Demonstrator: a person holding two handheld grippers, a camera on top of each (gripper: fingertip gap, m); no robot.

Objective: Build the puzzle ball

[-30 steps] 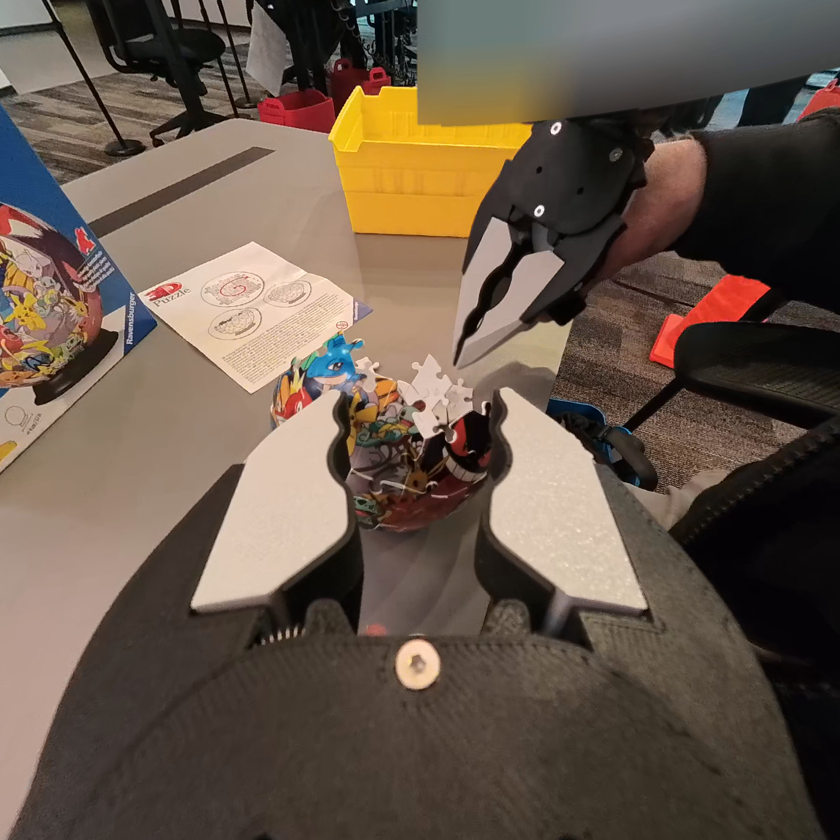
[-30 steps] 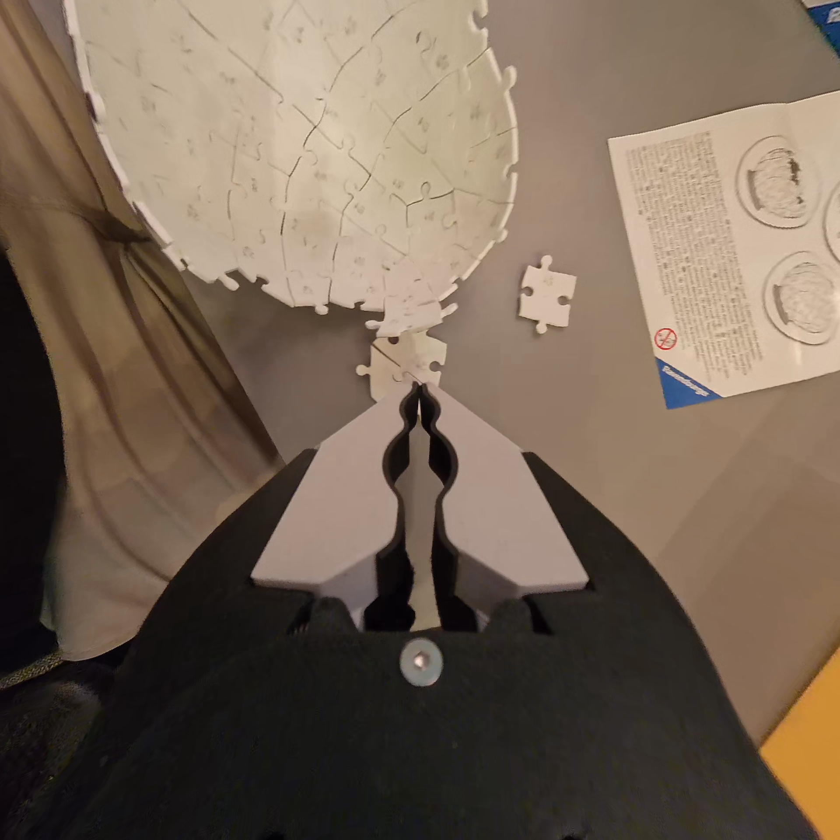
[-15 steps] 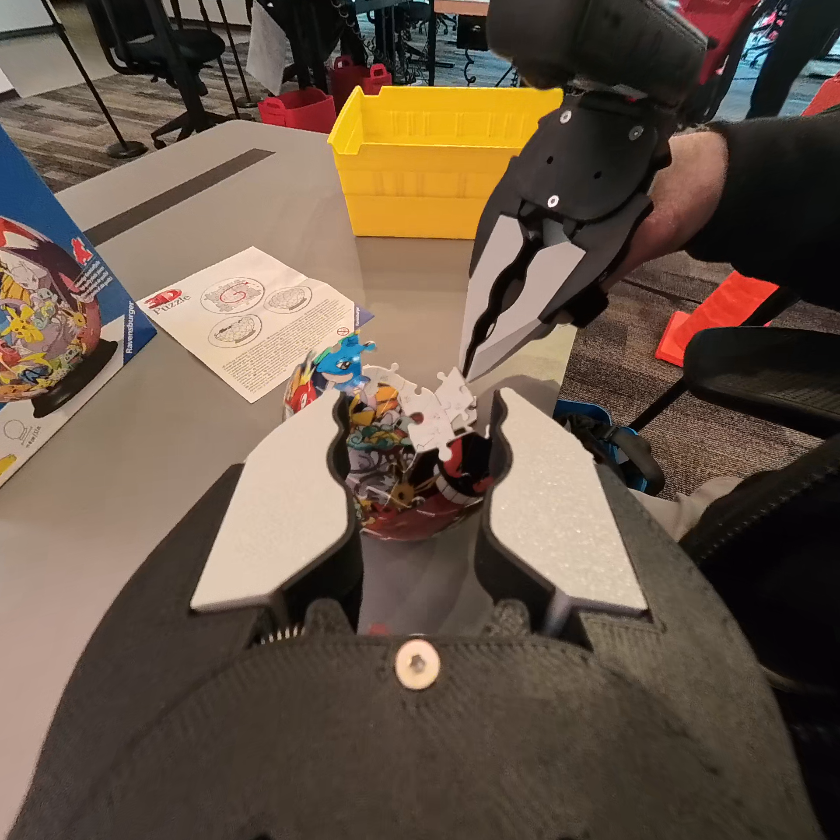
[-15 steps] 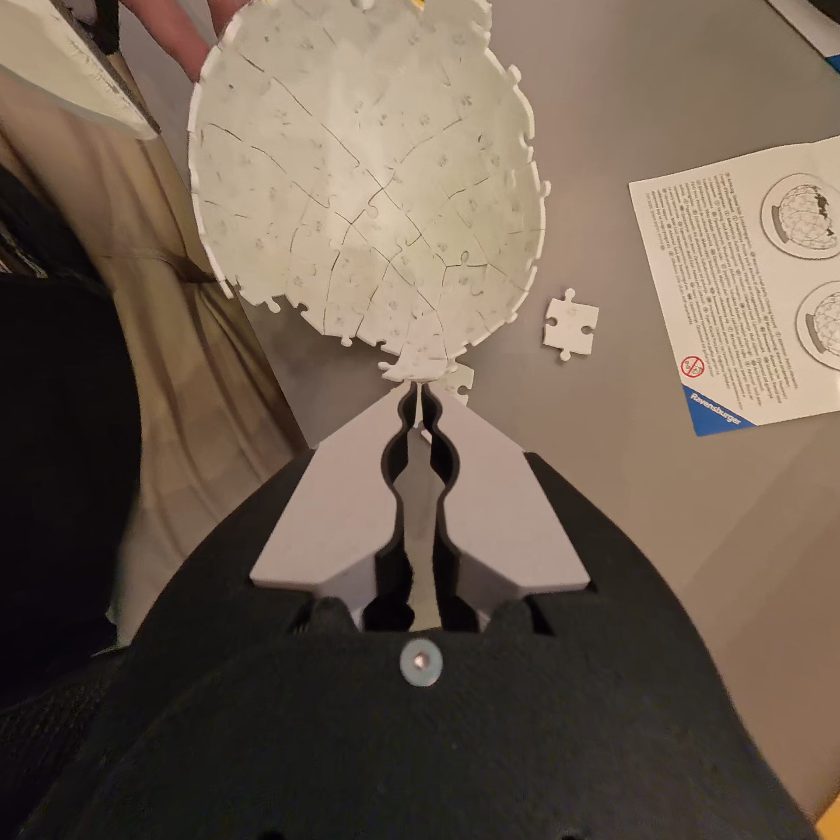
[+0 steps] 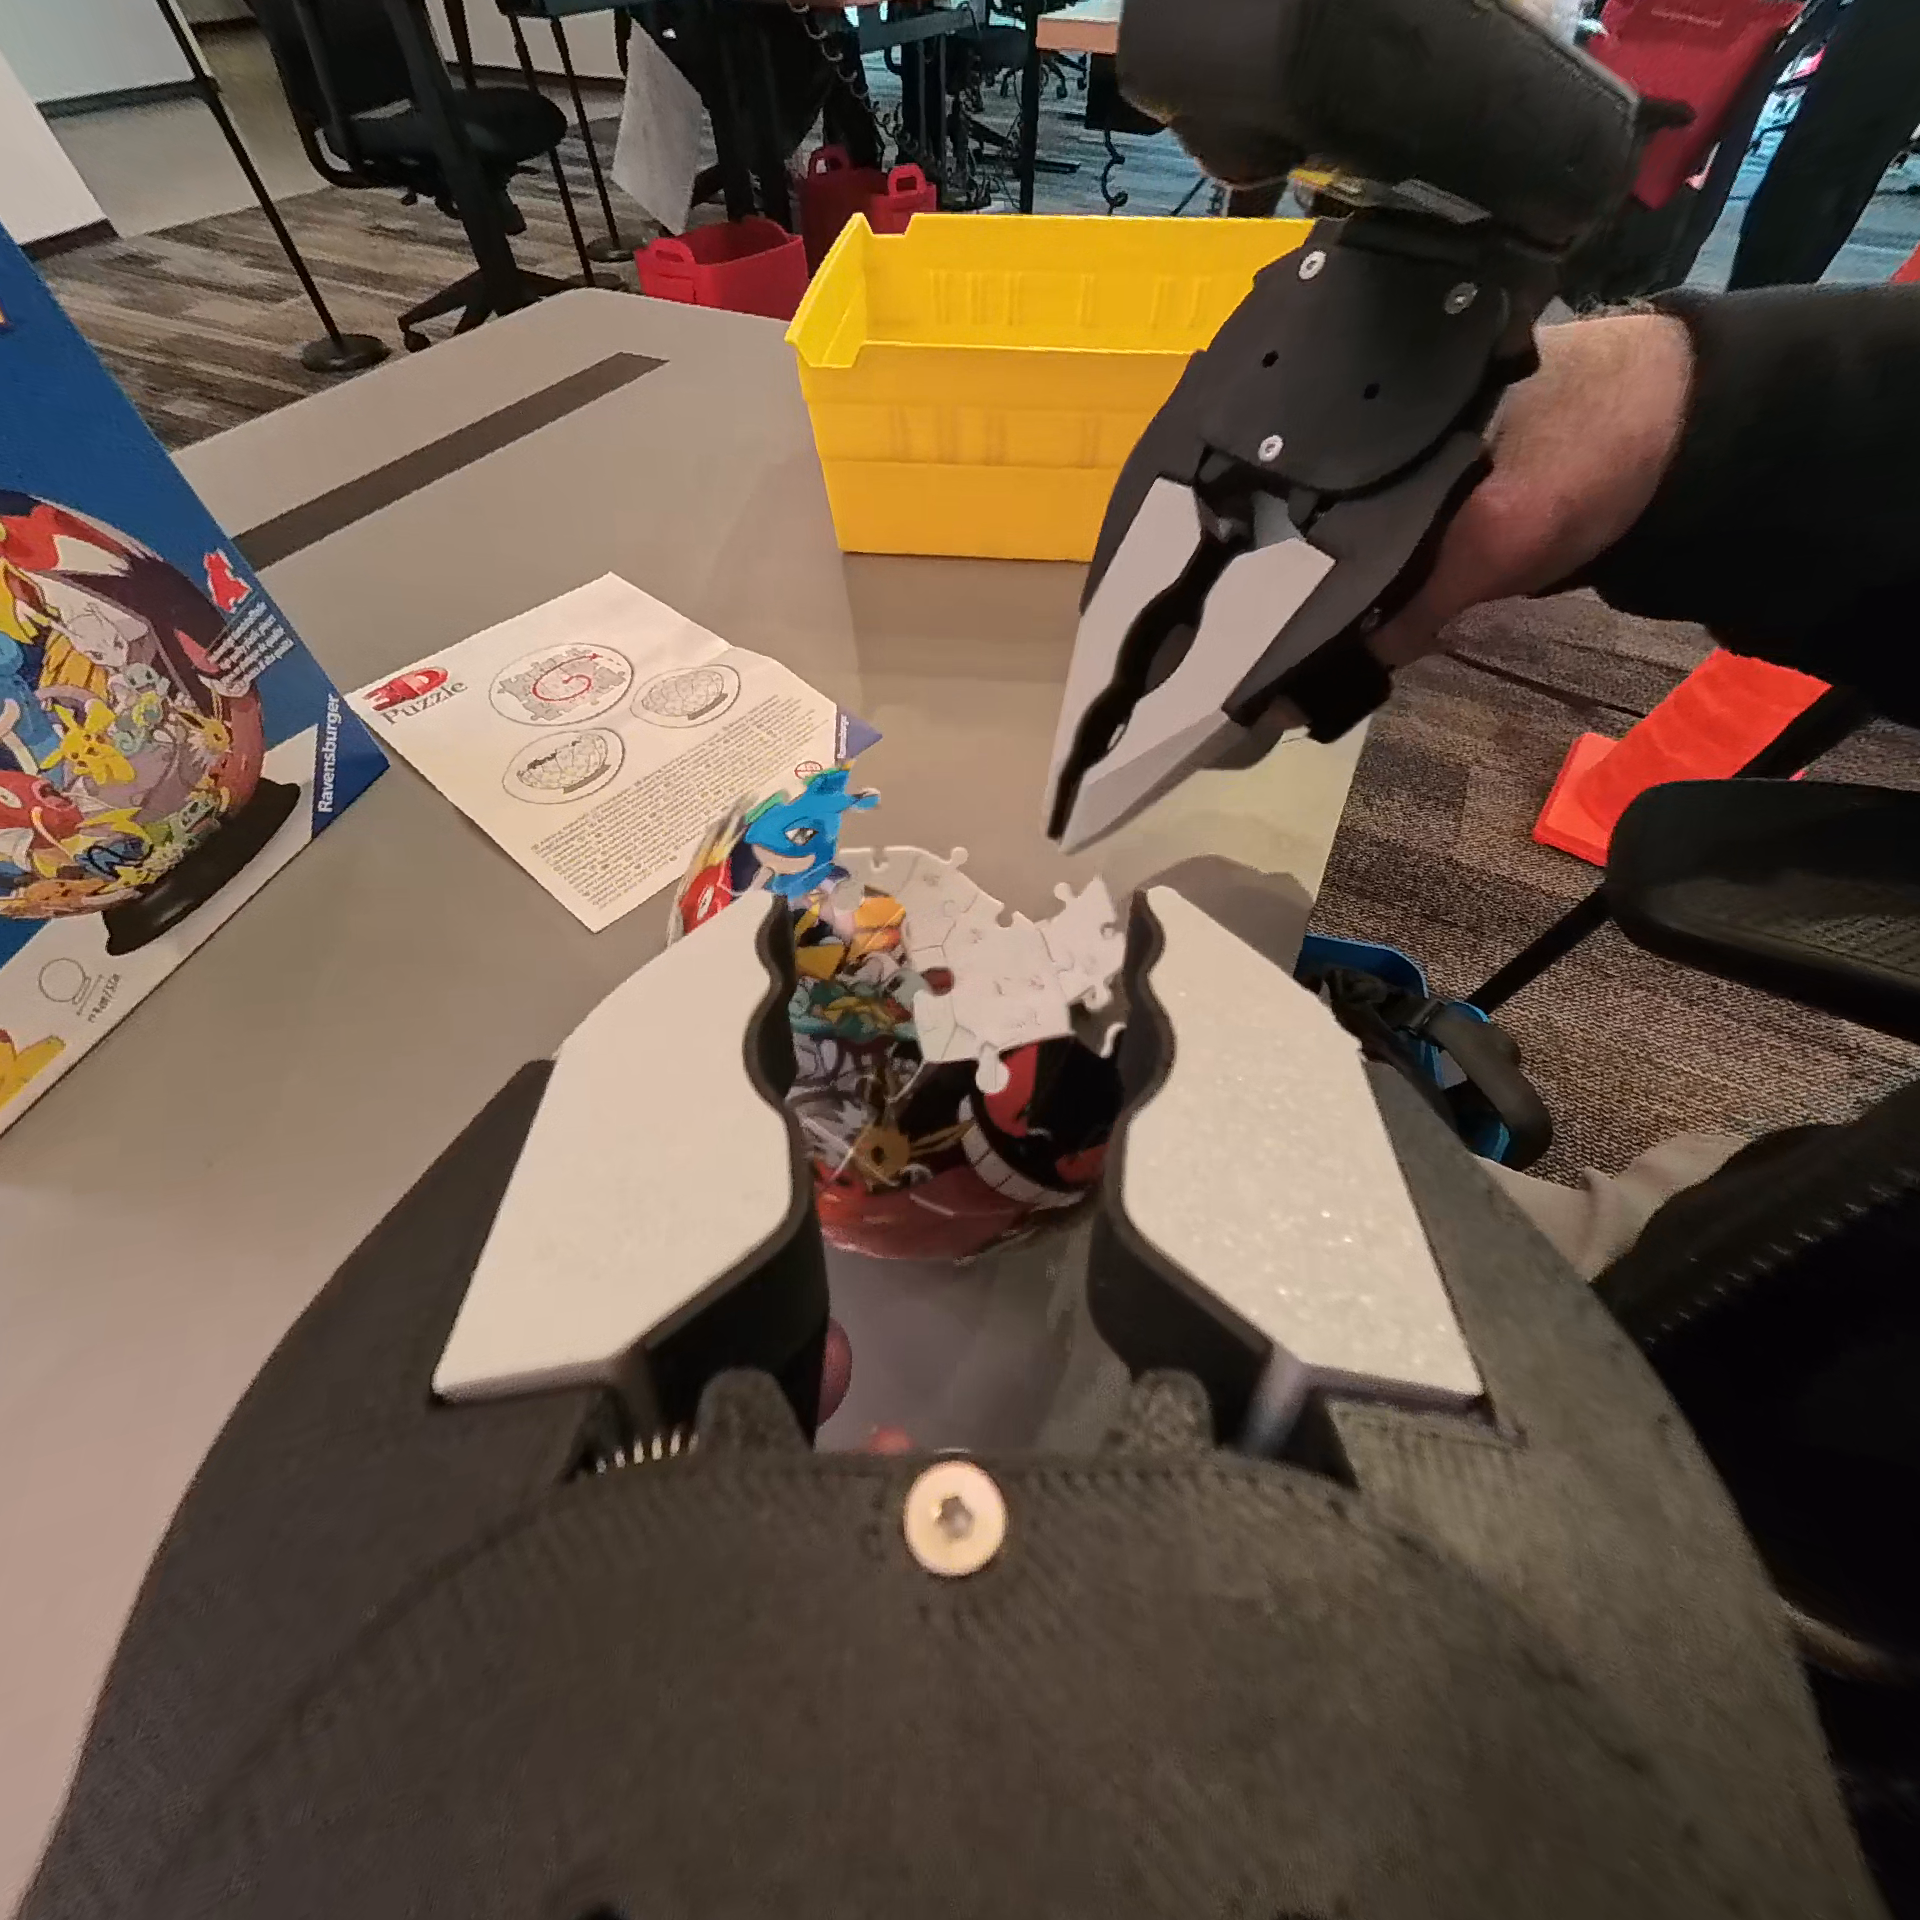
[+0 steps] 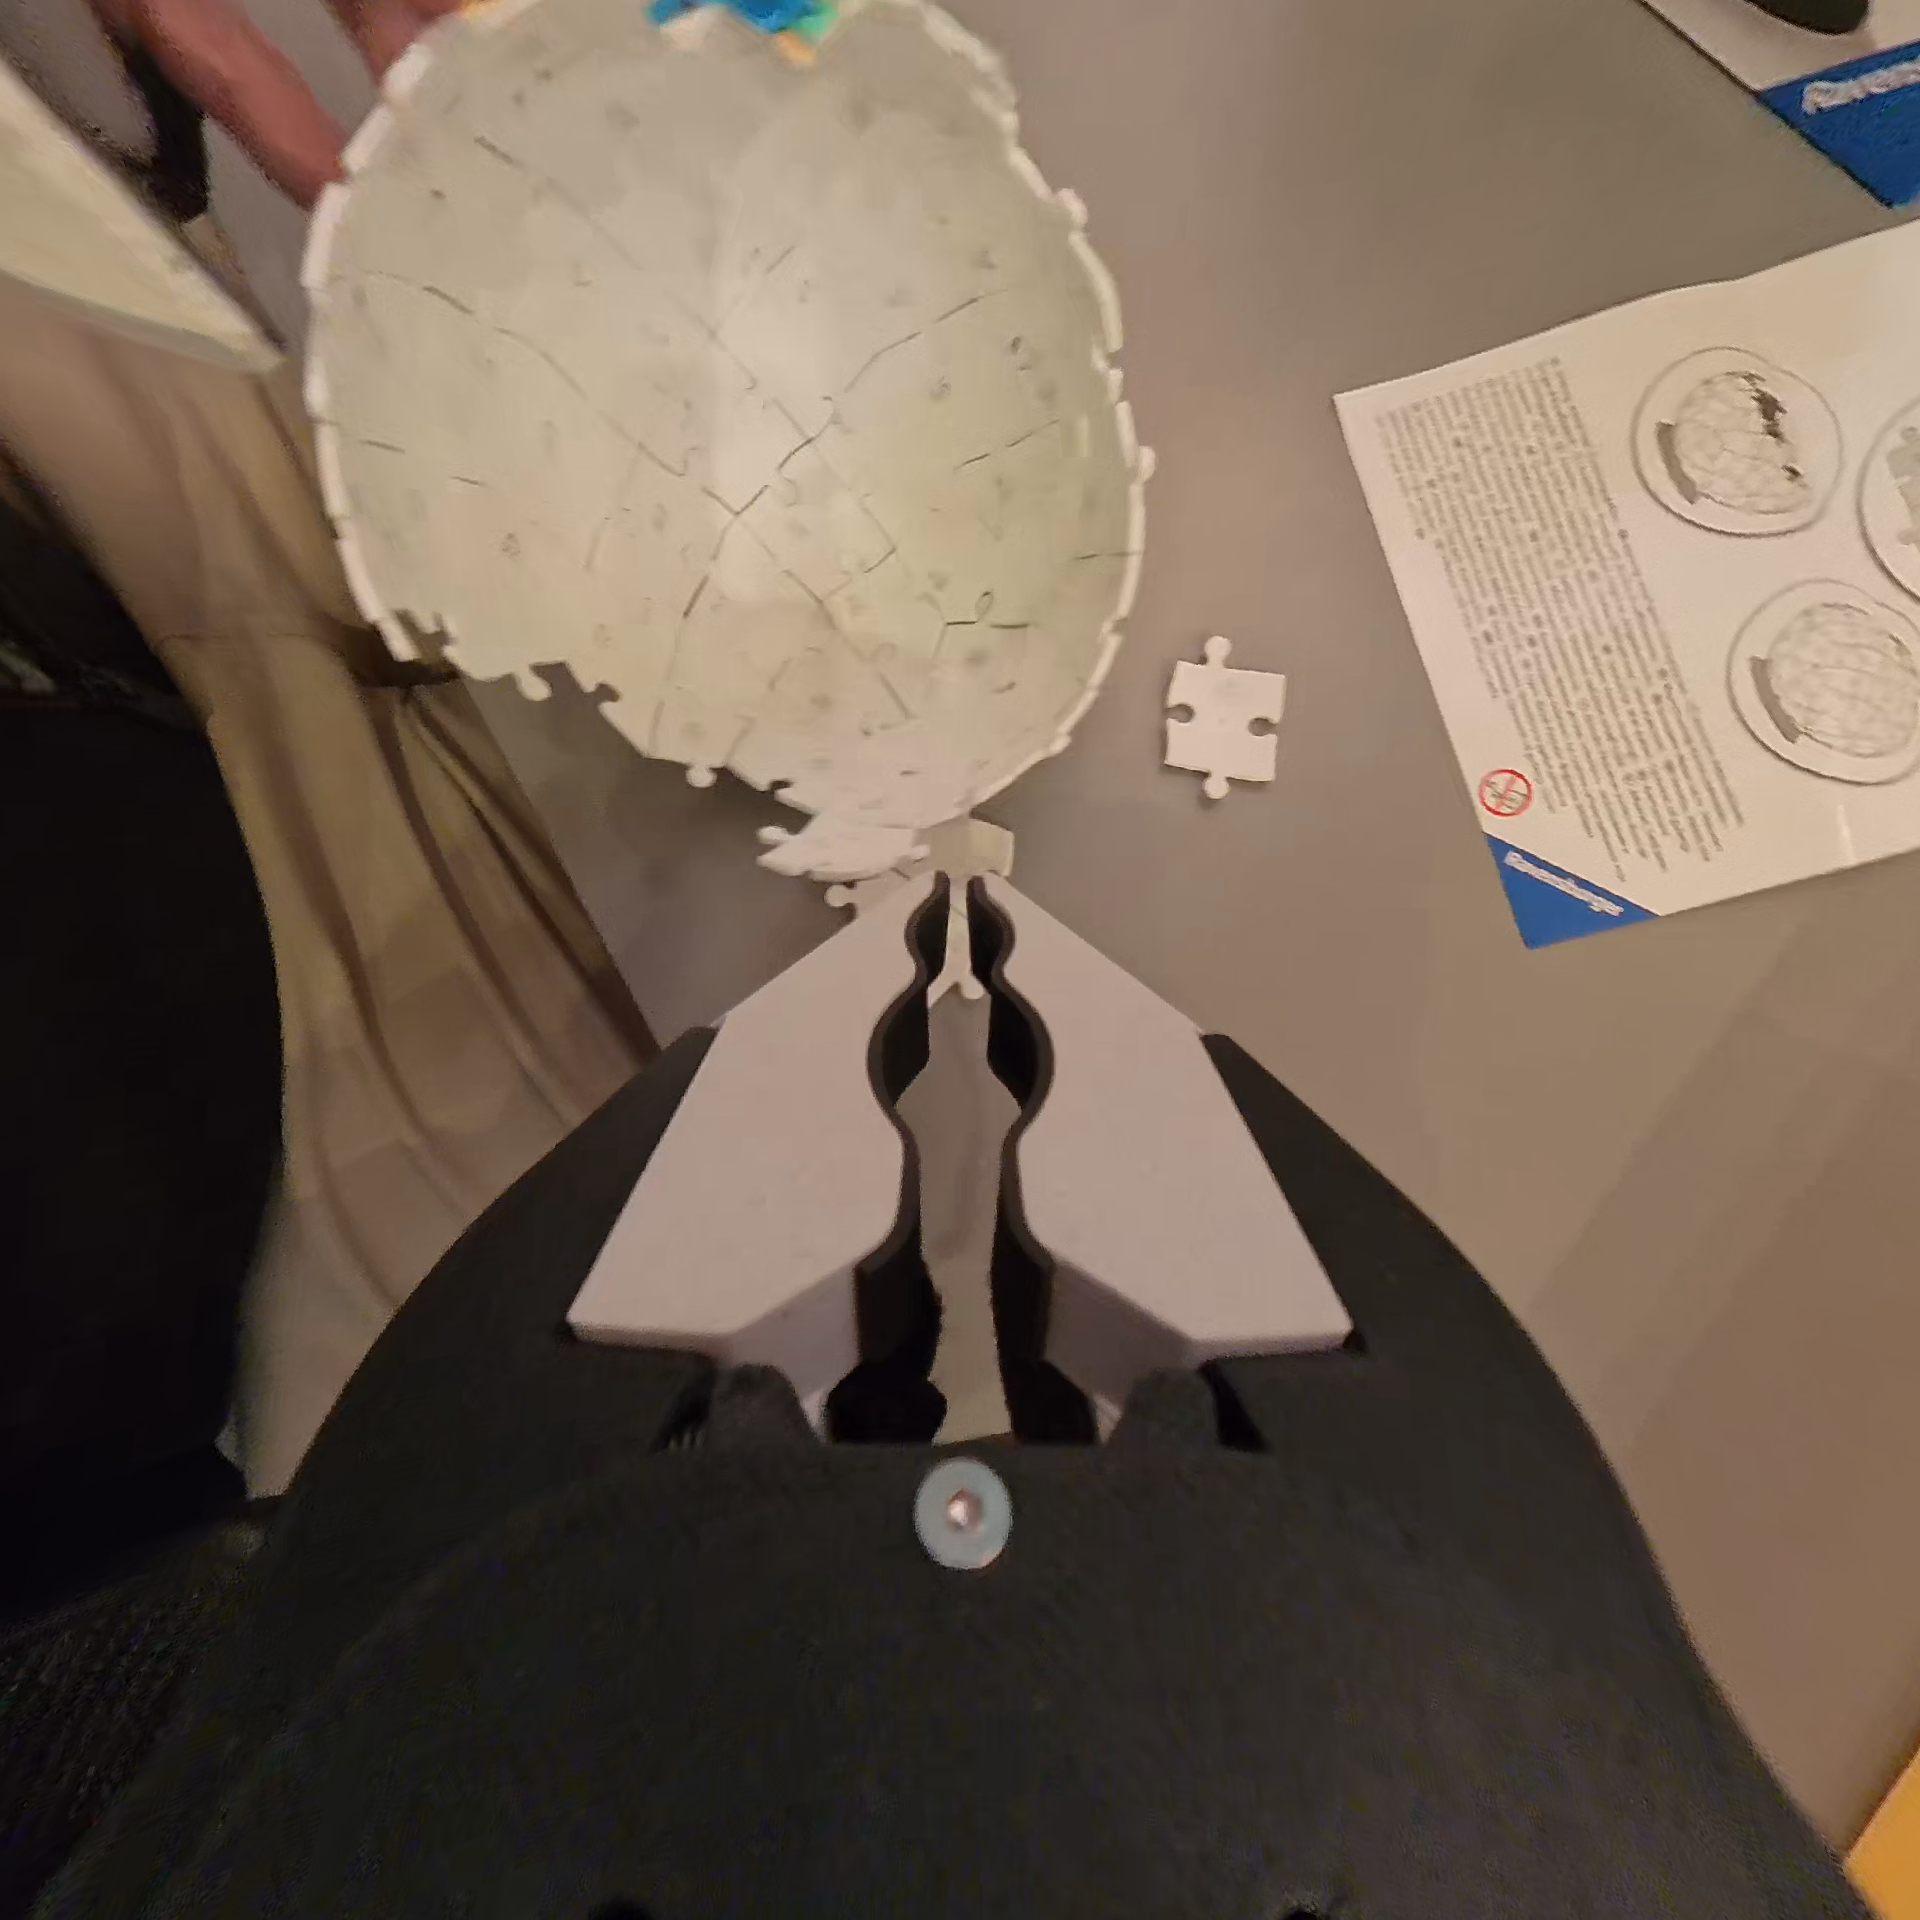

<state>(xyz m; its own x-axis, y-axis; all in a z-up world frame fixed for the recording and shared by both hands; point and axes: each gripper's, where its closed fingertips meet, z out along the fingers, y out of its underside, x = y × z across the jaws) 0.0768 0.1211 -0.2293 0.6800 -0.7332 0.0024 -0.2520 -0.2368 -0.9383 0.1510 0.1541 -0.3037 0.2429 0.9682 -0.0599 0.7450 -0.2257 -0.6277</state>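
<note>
The partly built puzzle ball (image 5: pixel 935 1122), an open bowl with a colourful outside and a white inside (image 6: pixel 727 468), sits between the fingers of my left gripper (image 5: pixel 956 914), which is shut on it. A blue piece (image 5: pixel 805 826) sticks up from its far rim. My right gripper (image 6: pixel 958 883) is shut on a white puzzle piece (image 6: pixel 960 940), held edge-on at its tips right at the bowl's near rim. In the left wrist view the right gripper (image 5: pixel 1065 826) hovers just above the white rim pieces (image 5: pixel 1039 956).
A loose white piece (image 6: pixel 1224 717) lies on the grey table (image 6: pixel 1351 260) beside the bowl. The instruction sheet (image 5: pixel 613 738) lies behind it, the puzzle box (image 5: pixel 125 727) stands at the left, and a yellow bin (image 5: pixel 987 416) stands at the back. The table edge and a chair (image 5: pixel 1766 914) are at the right. Left tips to right tips: about 12 centimeters.
The bowl has shifted and turned in the right wrist view. The right gripper's tips have closed in on the bowl's near rim, and the held piece now sits deeper between the fingers.
</note>
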